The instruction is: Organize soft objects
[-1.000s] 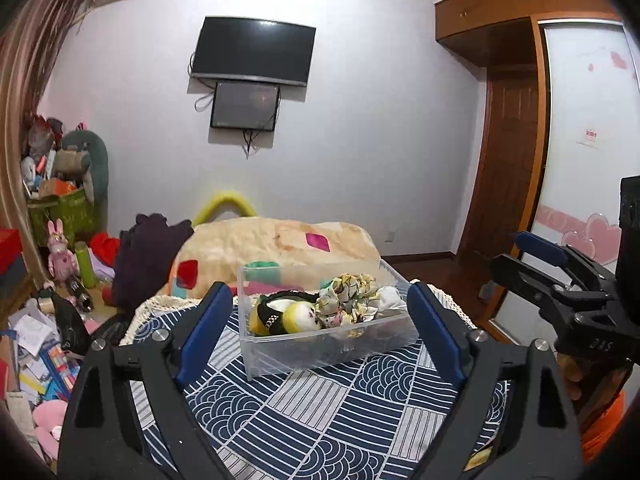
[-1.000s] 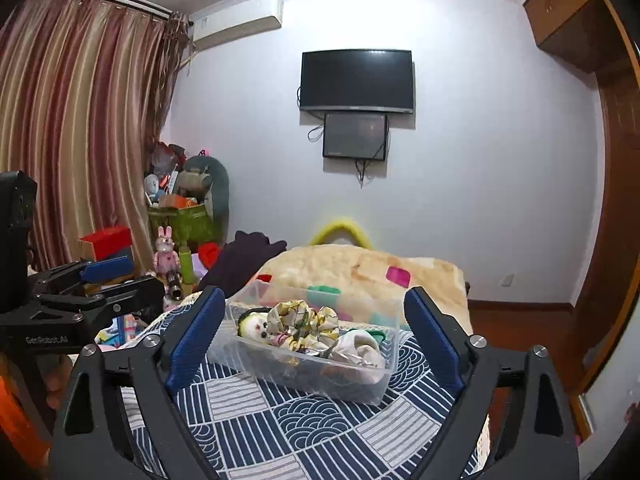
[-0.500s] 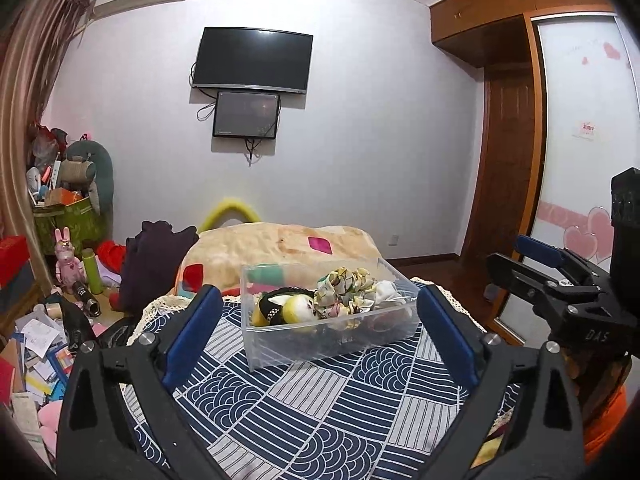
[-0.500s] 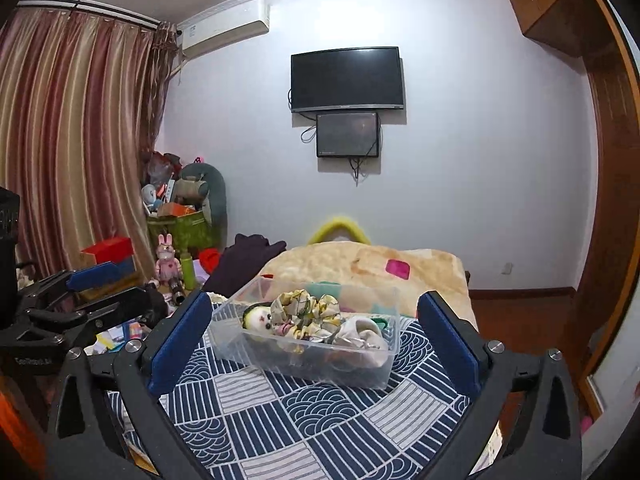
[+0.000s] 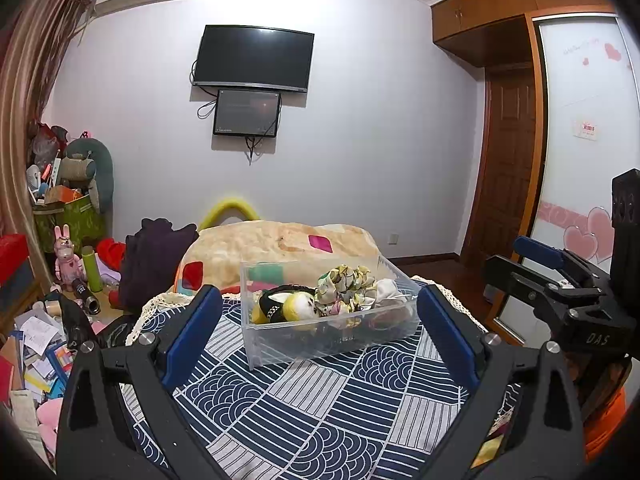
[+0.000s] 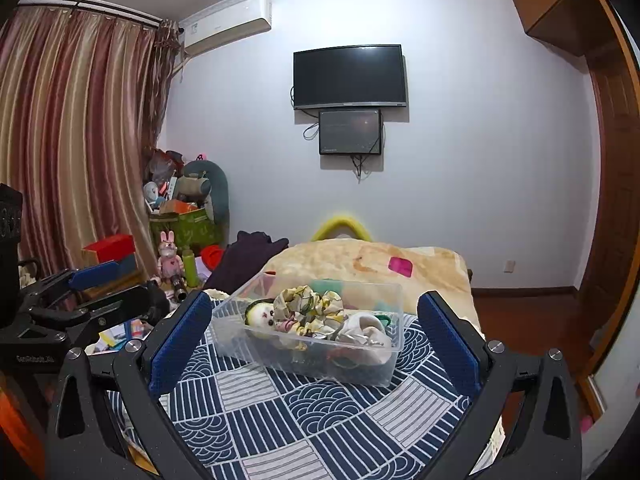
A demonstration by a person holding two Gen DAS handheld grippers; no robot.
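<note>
A clear plastic bin (image 5: 320, 340) (image 6: 372, 372) stands on a table with a blue patterned cloth (image 5: 304, 408) (image 6: 288, 416). It holds a yellow and black plush toy (image 5: 286, 307) (image 6: 262, 314), a floral scrunchie (image 5: 346, 286) (image 6: 310, 304) and a white soft item (image 5: 390, 290) (image 6: 366, 330). My left gripper (image 5: 318, 330) is open and empty, held back from the bin above the cloth. My right gripper (image 6: 314, 338) is open and empty, also back from the bin. Each gripper shows at the edge of the other's view.
A blanket-covered bed (image 5: 280, 246) lies behind the table, with dark clothing (image 5: 154, 256) at its left. Cluttered toys, boxes and papers (image 5: 36, 320) fill the floor at left. A wardrobe and door (image 5: 512, 184) stand at right.
Both grippers have risen and tilted up slightly; the bin sits lower and a little farther in both views. Both stay open and empty.
</note>
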